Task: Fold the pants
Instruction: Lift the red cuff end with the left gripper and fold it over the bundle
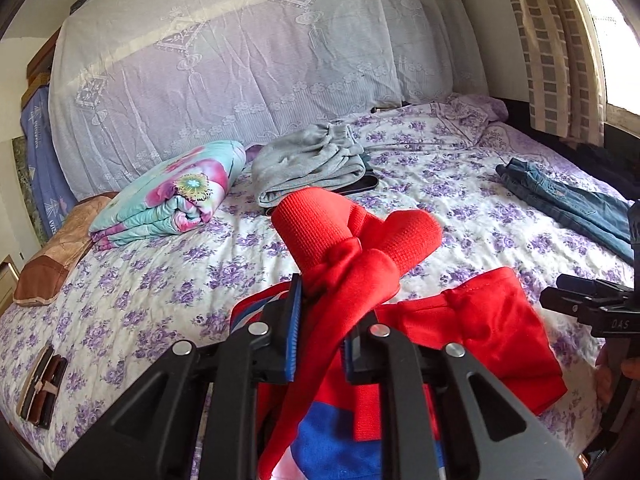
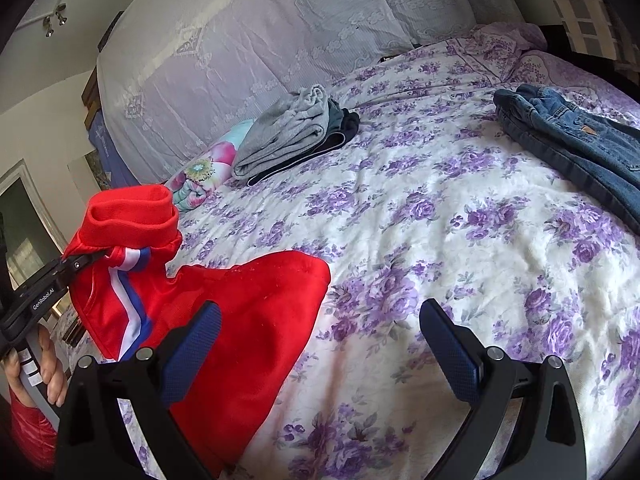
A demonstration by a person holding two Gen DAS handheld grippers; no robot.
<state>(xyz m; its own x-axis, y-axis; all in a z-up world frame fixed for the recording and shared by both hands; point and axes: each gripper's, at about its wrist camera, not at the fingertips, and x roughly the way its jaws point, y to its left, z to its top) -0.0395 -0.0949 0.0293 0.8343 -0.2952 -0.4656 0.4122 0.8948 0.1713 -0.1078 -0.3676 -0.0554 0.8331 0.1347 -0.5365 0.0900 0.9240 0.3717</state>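
**Red pants gripped at the cuffs, lifted over a floral bed**

The red pants (image 1: 352, 248) fill the lower centre of the left wrist view, their two ribbed cuffs bunched together and standing up above the fingers. The left gripper (image 1: 320, 332) has its jaws closed on the fabric just below those cuffs. In the right wrist view the pants (image 2: 224, 312) hang at lower left, showing a white and blue side stripe, the rest draped onto the bedspread (image 2: 400, 220).

The right gripper (image 2: 320, 352) sits at the bottom of its own frame with jaws spread wide, holding nothing; its left finger lies over the red cloth.

Further up the bed, centre frame, is a folded grey garment (image 1: 308, 164) on a dark one. A rolled floral quilt (image 1: 176, 192) lies left of it, and blue jeans (image 1: 568, 200) at right.
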